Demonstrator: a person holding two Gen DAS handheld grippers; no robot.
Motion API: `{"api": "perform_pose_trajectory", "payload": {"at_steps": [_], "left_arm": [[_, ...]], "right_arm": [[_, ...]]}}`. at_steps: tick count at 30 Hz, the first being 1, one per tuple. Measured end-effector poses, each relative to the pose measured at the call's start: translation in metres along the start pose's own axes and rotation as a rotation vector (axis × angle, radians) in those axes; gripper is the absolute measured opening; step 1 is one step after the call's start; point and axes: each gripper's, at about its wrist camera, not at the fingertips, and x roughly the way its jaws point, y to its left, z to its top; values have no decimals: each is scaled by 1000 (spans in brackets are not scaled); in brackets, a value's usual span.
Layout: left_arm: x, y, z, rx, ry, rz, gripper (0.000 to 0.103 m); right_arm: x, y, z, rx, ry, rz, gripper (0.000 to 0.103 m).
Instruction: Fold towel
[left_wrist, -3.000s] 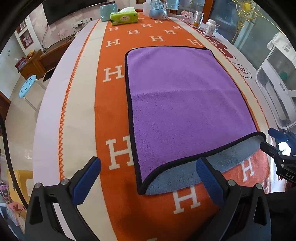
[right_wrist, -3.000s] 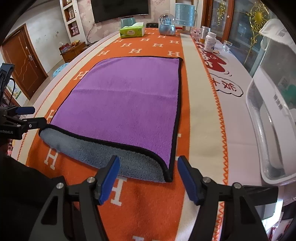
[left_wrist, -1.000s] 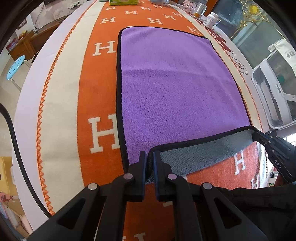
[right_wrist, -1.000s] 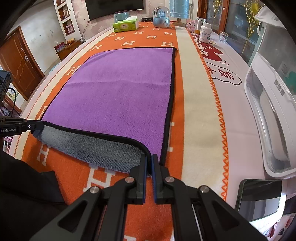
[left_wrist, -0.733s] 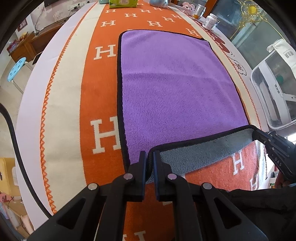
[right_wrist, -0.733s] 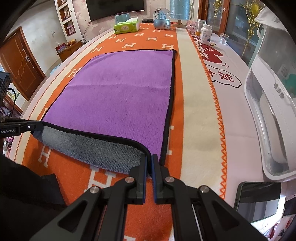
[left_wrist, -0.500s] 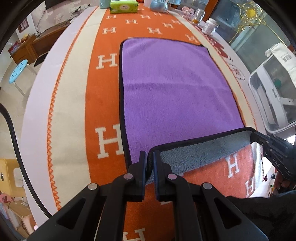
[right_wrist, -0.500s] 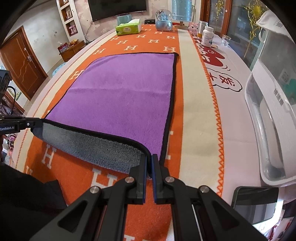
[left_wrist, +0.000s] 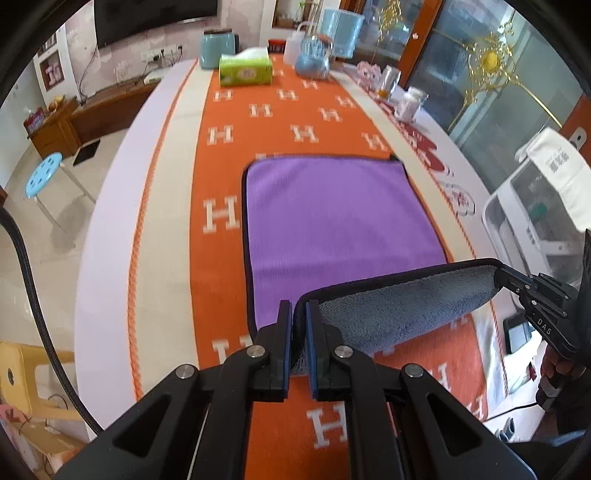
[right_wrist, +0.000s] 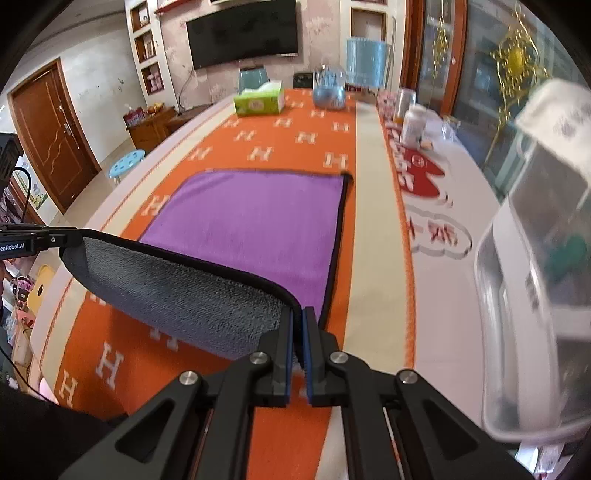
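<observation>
On orange table cloth (left_wrist: 221, 147): purple towel (left_wrist: 332, 210) w/ near edge lifted, grey underside up. Left gripper (left_wrist: 300, 314) & right gripper (right_wrist: 297, 321) each pinched on a near corner. Step: first fold. Next, prob: carry edge fwd, level, to far hem.

Left gripper (left_wrist: 300, 314): matte black angular plastic frame; two flat black fingers lined with blue pads (left_wrist: 314, 354).
Left gripper fasteners: four round silver screws on the linkage arms.
Left gripper lettering, from right wrist view (right_wrist: 70, 236): white print "enRobot.AI", first letters cut off.
Cable (left_wrist: 26, 280): thick black cord, curving past the left gripper's frame.
Right gripper (right_wrist: 297, 320): same black frame, blue-lined fingers, four silver screws.
Right gripper lettering, from left wrist view (left_wrist: 498, 275): white "DAS" on black arm.
Hand (left_wrist: 557, 369): bare skin, partly hidden behind the right gripper.
Sleeve (right_wrist: 33, 435): dark black fabric.
</observation>
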Motion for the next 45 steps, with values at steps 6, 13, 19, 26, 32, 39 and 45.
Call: {"api": "perform_pose_trajectory", "payload": {"at_steps": [6, 13, 19, 26, 32, 39, 45], "left_arm": [[-6, 3, 39, 14, -78, 9, 5], [3, 10, 85, 51, -152, 23, 5], [25, 20, 116, 53, -163, 21, 5], [67, 34, 139, 46, -138, 31, 5], [100, 48, 145, 9, -106, 29, 6], [117, 54, 144, -17, -87, 43, 26], [113, 55, 142, -34, -93, 79, 36]], "right_arm": [[2, -5, 36, -31, -77, -9, 4], [16, -12, 77, -25, -157, -41, 4], [38, -16, 105, -17, -206, -80, 5], [78, -15, 122, -33, -201, -133, 5], [106, -16, 129, -31, -196, -157, 5], [122, -16, 131, -26, -181, -199, 11], [121, -20, 130, 6, -179, -206, 25]]}}
